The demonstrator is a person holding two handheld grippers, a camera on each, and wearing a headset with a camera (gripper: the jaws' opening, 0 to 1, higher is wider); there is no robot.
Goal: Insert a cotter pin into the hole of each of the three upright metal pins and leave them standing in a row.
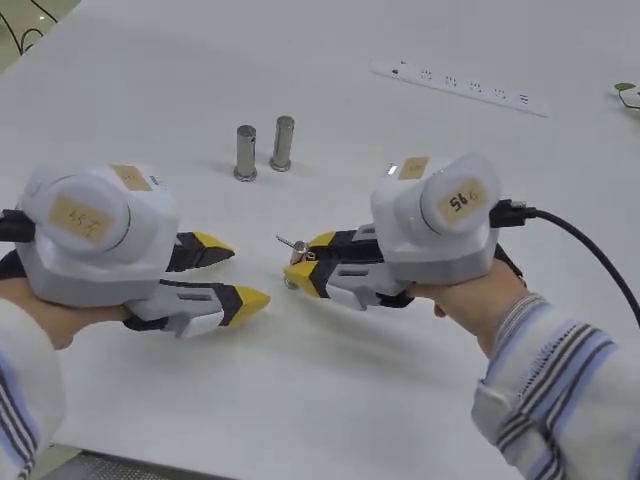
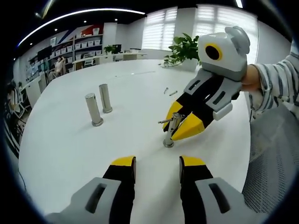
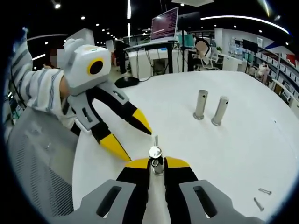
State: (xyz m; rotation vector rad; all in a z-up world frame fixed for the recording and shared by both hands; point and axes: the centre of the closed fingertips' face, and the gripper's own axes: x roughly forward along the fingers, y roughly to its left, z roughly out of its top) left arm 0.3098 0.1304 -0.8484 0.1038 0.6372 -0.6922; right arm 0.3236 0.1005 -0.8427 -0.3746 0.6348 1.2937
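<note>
**Jaws: right gripper (image 1: 308, 260) pinching a short silver metal pin with a flanged base (image 2: 171, 131), left gripper (image 1: 235, 270) spread**

The right gripper's yellow-tipped jaws are pressed against the sides of the pin. It stands roughly upright with its base down at the white tabletop (image 1: 330, 400), toward the near edge. A thin metal cotter pin (image 2: 164, 121) juts sideways from near the top of the held pin, pointing toward the left gripper. The left gripper's jaws are parted with nothing between them. Their tips face the right gripper's tips, near the held pin but apart from it. A hand grips each gripper from behind, with a striped sleeve at each wrist.

Two more silver metal pins stand upright side by side farther toward the far edge, one (image 1: 245, 152) just beside the other (image 1: 283, 142), not touching. Each shows a small hole near its top in the right gripper view. Two loose cotter pins (image 3: 265, 191) lie flat on the tabletop, well apart from that pair. A long white power strip (image 1: 460, 88) lies toward the far right corner.
</note>
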